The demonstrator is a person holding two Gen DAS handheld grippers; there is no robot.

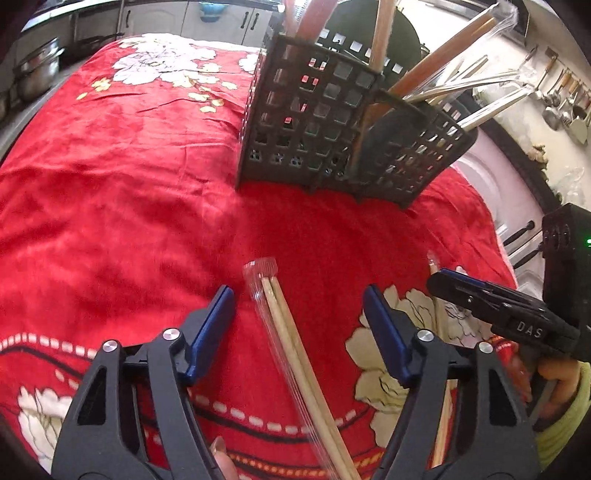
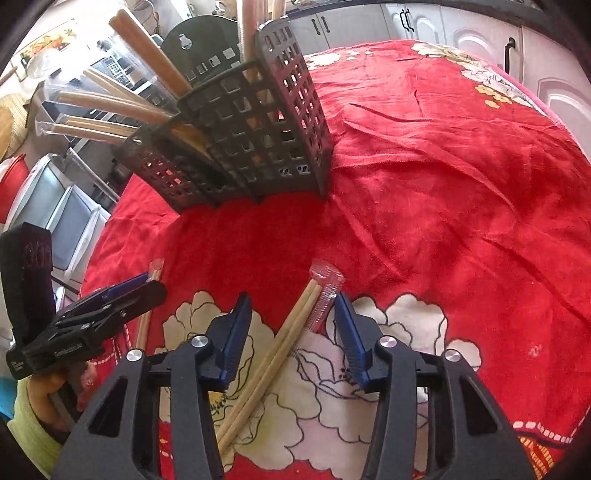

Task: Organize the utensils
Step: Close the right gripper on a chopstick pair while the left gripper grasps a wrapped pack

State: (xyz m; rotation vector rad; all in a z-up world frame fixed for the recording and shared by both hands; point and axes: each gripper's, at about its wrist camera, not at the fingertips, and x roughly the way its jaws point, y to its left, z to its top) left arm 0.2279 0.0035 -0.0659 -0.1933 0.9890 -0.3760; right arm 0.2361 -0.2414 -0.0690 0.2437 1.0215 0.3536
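Observation:
A dark grid utensil basket [image 1: 325, 122] [image 2: 251, 133] stands on the red flowered cloth [image 1: 110, 184] [image 2: 443, 184], holding several wrapped chopstick pairs [image 1: 436, 62] [image 2: 110, 103]. A pair of wooden chopsticks in a clear sleeve [image 1: 295, 354] lies on the cloth between the fingers of my open left gripper [image 1: 299, 321]. Another sleeved pair [image 2: 280, 350] lies between the fingers of my open right gripper [image 2: 293, 325]. Each gripper shows in the other's view, my right gripper [image 1: 443, 277] at the right and my left gripper [image 2: 147, 284] at the left, each above a chopstick pair.
Kitchen cabinets [image 1: 221, 18] [image 2: 461, 26] run behind the table. Metal pots [image 1: 37, 70] sit at the far left. Ladles hang on the wall [image 1: 561, 96] at the right. Appliances [image 2: 55, 206] stand beyond the table's left edge.

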